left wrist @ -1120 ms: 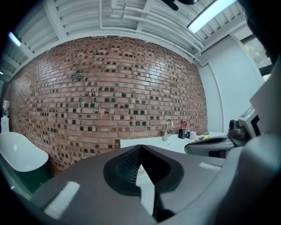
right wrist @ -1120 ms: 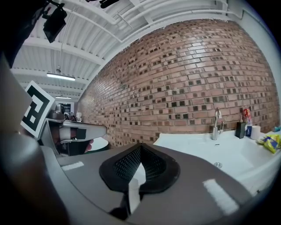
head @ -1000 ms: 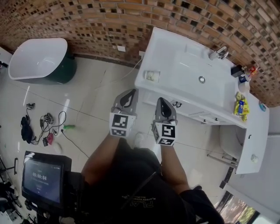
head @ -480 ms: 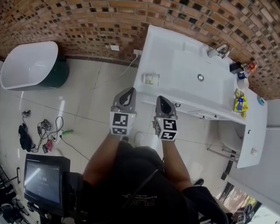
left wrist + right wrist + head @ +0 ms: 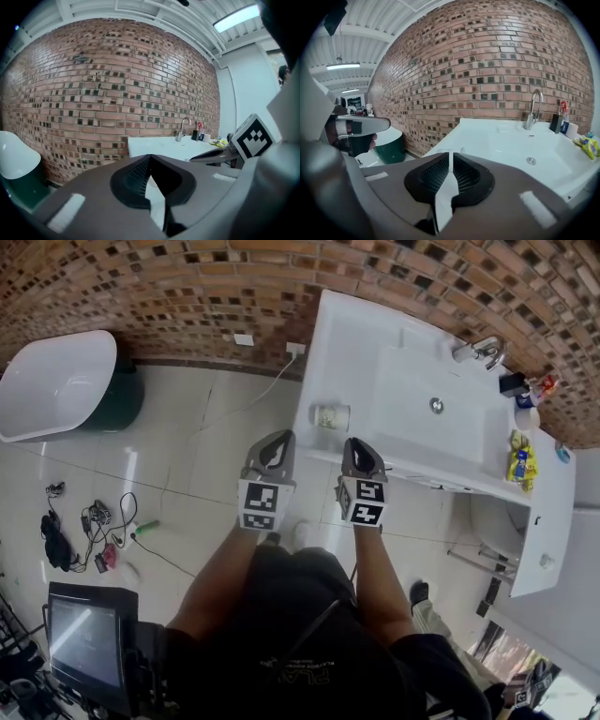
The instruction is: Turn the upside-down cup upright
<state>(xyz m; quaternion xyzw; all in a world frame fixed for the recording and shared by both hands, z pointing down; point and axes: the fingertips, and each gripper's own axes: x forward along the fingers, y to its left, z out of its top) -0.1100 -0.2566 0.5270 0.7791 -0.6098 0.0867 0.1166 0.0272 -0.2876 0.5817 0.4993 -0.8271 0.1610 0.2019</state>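
A small pale cup [image 5: 330, 415] stands on the left end of the white sink counter [image 5: 375, 362], near its front edge; I cannot tell which way up it is. My left gripper [image 5: 277, 439] hovers over the floor just left of the counter's corner, shut and empty. My right gripper [image 5: 357, 446] is at the counter's front edge, a short way right of the cup, shut and empty too. In the left gripper view the left gripper [image 5: 150, 157] points at the counter [image 5: 159, 146]. In the right gripper view the right gripper [image 5: 450, 154] hides most of the cup.
A faucet [image 5: 478, 351] and drain [image 5: 436, 406] sit in the basin. Small bottles [image 5: 521, 390] and a yellow packet [image 5: 521, 463] crowd the counter's right end. A white bathtub [image 5: 56, 381] stands at left, cables [image 5: 84, 521] lie on the tiled floor, and a monitor [image 5: 89, 643] is at lower left.
Both grippers have come closer to the counter's front edge and the cup. The right gripper has shifted a little right and forward. Both stay shut.
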